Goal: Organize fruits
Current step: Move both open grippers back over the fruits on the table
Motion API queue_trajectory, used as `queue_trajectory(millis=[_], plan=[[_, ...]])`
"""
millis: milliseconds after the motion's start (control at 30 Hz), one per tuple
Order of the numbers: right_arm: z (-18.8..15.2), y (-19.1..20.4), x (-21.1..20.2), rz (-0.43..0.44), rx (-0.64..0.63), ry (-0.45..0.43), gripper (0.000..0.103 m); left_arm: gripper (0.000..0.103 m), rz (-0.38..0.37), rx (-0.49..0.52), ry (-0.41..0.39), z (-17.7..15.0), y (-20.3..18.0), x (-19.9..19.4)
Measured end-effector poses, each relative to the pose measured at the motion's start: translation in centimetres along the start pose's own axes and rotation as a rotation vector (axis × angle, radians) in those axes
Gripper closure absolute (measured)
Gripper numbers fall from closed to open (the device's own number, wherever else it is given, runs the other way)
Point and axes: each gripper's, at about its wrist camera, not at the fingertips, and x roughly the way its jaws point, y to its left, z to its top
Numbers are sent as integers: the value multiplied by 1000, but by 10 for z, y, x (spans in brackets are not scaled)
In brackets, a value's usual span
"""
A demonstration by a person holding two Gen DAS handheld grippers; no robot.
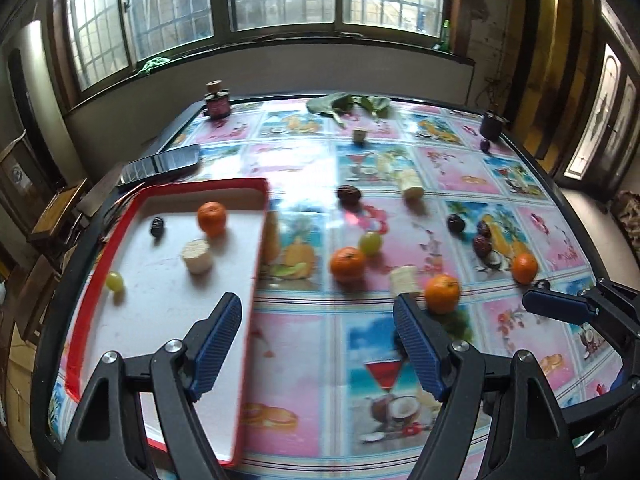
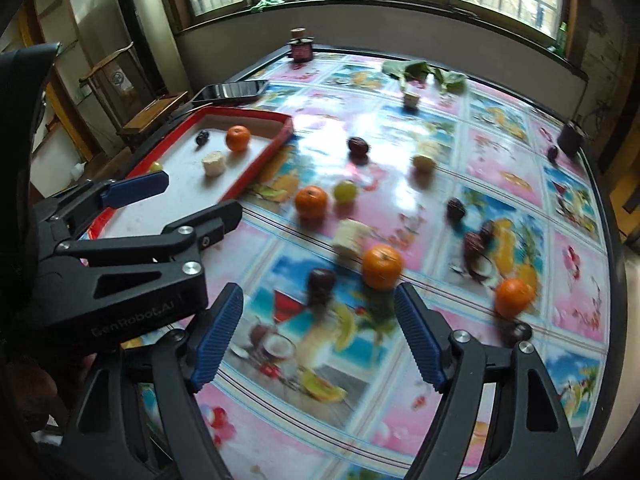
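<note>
A red-rimmed white tray lies on the table's left side. It holds an orange, a banana piece, a green grape and a dark fruit. Loose on the patterned cloth are three oranges, a grape, banana pieces and dark fruits. My left gripper hangs open over the tray's right rim, holding nothing. My right gripper is open and holds nothing, just short of an orange and a dark fruit.
A black phone lies behind the tray. A small jar, leafy greens, a pale cube and a dark cup stand along the far edge under the windows. Wooden furniture stands left of the table.
</note>
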Motion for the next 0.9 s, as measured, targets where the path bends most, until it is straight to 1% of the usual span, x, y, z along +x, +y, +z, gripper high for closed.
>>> queue_trajectory(millis=[167,233,300,367,500,633,767,900], plan=[[-20,-40,-8,-28,68,3,24,25,-16,33,35,0,-25,11],[-27,-60,-9,-45,99,5,24,25,-6,36,44,0,-28,16],[-36,-80,-10,-71,125,14,24,25,-17,39,65,-1,-30,23],[-45,-102,-9,-95,156,23,24,25,-39,44,93,-2,-33,29],[-59,-138,-8,-106,229,33,24,25,-94,77,123,-3,-51,39],[-65,-161,-7,-95,280,38,24,25,-129,134,139,0,-75,50],[-67,-172,-7,-95,293,33,24,26,-172,187,155,3,-95,58],[-68,-185,-6,-81,319,26,24,28,-178,219,187,7,-103,71]])
